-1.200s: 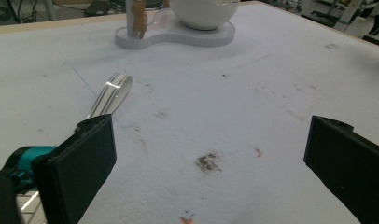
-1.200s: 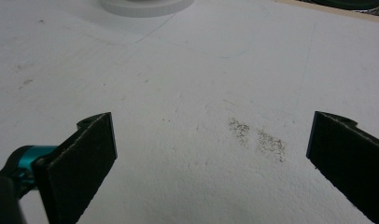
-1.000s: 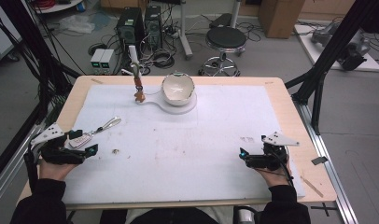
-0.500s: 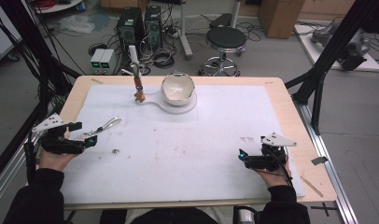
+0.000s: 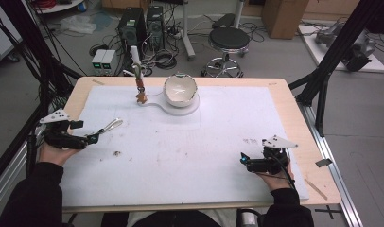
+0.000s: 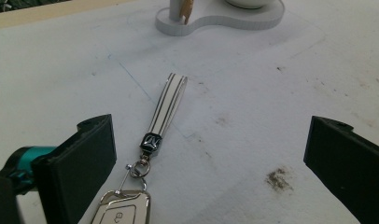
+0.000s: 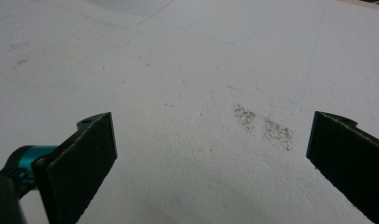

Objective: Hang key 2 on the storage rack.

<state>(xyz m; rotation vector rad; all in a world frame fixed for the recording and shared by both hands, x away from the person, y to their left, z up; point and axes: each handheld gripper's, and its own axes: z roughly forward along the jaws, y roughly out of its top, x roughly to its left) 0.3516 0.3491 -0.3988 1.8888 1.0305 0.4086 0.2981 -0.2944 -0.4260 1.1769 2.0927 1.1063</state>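
While the high view looks down on the bench (image 5: 275, 113), the left gripper (image 5: 88, 140) sits at about nine o'clock on the white sheet, held in the person's left hand (image 5: 52, 151), its tips just beside the near end of the key fob (image 5: 105, 128). That fob lies flat with its strap running toward one o'clock. At twelve o'clock, near the far edge, a white stand (image 5: 173, 105) carries a pale bowl (image 5: 180, 90) and a thin post (image 5: 139, 85) with something small and brown on it; it is too small here to say what it is. The right gripper (image 5: 244, 161) rests at about four o'clock, well apart from the fob, in the person's right hand (image 5: 275, 177). A dark speck (image 5: 117, 153) marks the sheet near the left gripper.

Seen from the left gripper view, the black fingers (image 6: 80, 163) stand released, wide apart, with the key fob (image 6: 124, 210) between them at six o'clock, nearer the left-hand one. Its metal ring links to a striped white strap (image 6: 168, 105) that stretches to twelve o'clock, pointing at the stand (image 6: 225, 21). Neither finger touches the fob.

From the right gripper view, the fingers (image 7: 85, 154) are likewise released and spread wide over bare white sheet, with a patch of brown specks (image 7: 264, 126) at about two o'clock between them.
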